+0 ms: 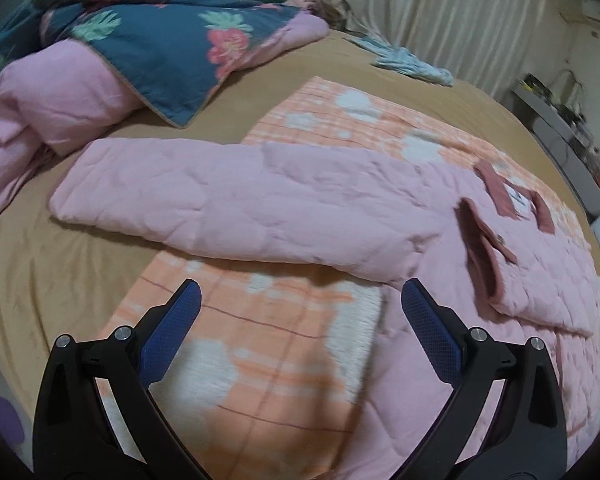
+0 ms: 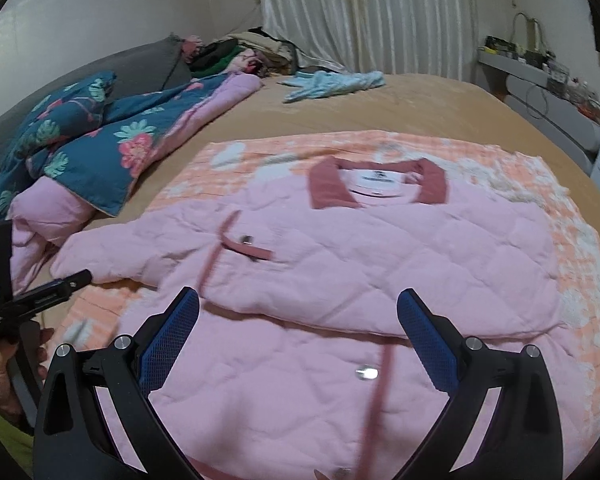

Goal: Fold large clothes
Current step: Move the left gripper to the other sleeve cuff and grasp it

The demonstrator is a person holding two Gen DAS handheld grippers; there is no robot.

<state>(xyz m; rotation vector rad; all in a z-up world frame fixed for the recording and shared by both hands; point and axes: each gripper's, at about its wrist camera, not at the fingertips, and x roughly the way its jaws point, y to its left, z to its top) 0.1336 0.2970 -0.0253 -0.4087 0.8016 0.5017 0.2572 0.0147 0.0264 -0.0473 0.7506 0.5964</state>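
The bed (image 2: pixel 440 108), under a tan sheet, carries an orange-and-white checked blanket (image 2: pixel 572 240) at its middle, a floral quilt (image 2: pixel 100 148) along one side, and pale blue cloth (image 2: pixel 332 82) near the curtain.

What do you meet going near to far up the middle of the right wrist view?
Right gripper → pink quilted jacket → its dark pink collar → orange checked blanket → tan bedsheet → light blue cloth → white curtain.

A pale pink quilted jacket (image 2: pixel 340 264) with a dusty-rose collar (image 2: pixel 328 190) lay on an orange-and-white checked blanket (image 1: pixel 260 344); the duvet (image 1: pixel 172 40) was teal with pink flowers, the bedsheet (image 2: pixel 440 104) tan.
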